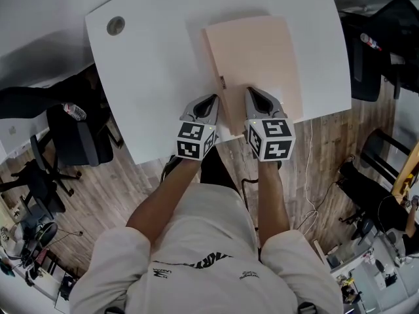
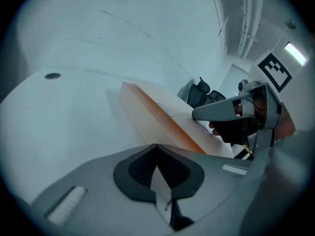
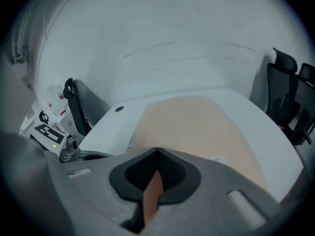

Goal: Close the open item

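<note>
Left gripper [image 1: 214, 99]: fingers closed, empty, near edge.
Right gripper [image 1: 252, 92]: fingers closed, atop folder [image 1: 255, 51].
Chair [image 1: 78, 141]: off surface [image 1: 150, 77] left edge.
Grommet [image 1: 116, 25]: far-left corner.

The head view is lit brightly and evenly from overhead. The white table [image 1: 150, 77] is rendered with hardly any shadow, and the peach folder [image 1: 255, 57] is shown pale and slightly washed out. Strong fisheye bending is seen at the edges, where the floor boards are curved. Both gripper views are dimmer, tinted bluish and ringed by a dark vignette. In the left gripper view a ceiling light [image 2: 294, 53] is blown out at upper right. The nearest foreground is blurred in both, and the far background is softened.
</note>
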`<state>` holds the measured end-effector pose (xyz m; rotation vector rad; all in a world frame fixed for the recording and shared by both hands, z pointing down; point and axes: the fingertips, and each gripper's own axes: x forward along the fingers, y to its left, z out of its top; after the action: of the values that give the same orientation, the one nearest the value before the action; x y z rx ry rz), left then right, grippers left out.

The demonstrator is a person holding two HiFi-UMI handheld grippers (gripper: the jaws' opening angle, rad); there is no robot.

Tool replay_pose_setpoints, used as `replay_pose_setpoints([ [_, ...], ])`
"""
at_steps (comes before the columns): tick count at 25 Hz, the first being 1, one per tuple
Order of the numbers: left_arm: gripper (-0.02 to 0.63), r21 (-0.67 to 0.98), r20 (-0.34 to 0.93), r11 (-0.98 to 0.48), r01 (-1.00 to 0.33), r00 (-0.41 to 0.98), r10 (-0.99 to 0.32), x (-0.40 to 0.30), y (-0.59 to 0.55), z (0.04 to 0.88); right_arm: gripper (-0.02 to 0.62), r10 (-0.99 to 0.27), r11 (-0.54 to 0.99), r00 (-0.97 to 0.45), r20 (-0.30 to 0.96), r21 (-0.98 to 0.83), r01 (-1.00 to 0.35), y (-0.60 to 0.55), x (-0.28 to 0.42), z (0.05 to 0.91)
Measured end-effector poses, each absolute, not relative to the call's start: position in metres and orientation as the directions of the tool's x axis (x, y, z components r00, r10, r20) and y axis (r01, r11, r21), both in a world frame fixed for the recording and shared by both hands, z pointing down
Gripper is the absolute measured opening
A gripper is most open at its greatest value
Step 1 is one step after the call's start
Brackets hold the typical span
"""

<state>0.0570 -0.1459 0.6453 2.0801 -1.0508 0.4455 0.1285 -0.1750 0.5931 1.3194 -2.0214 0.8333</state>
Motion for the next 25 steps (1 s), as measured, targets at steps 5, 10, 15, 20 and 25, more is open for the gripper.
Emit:
replay_pose_setpoints([
  [5,0.0,0.469,0.585,-0.389,-0.793,0.609,-0.536,0.056,-0.146,0.643,-0.002,-0.557,0.315,-0.342,0.757,-0.188,-0.93,-0.174,0.124,0.598],
  [10,0.0,0.468,0.58,-0.394,-0.791,0.611,-0.539,0.058,-0.147,0.643,-0.002,-0.555,0.309,-0.336,0.761,-0.186,-0.933,-0.172,0.124,0.603],
  [15,0.0,0.465,0.58,-0.399,-0.79,0.612,-0.537,0.058,-0.149,0.645,-0.002,-0.551,0.308,-0.328,0.767,-0.179,-0.934,-0.174,0.123,0.609],
  [20,0.0,0.465,0.581,-0.399,-0.791,0.612,-0.537,0.058,-0.148,0.645,0.0,-0.546,0.306,-0.316,0.776,-0.167,-0.937,-0.173,0.123,0.612],
  [25,0.0,0.462,0.578,-0.404,-0.789,0.614,-0.538,0.057,-0.149,0.642,0.0,-0.549,0.3,-0.311,0.776,-0.165,-0.94,-0.174,0.122,0.612],
])
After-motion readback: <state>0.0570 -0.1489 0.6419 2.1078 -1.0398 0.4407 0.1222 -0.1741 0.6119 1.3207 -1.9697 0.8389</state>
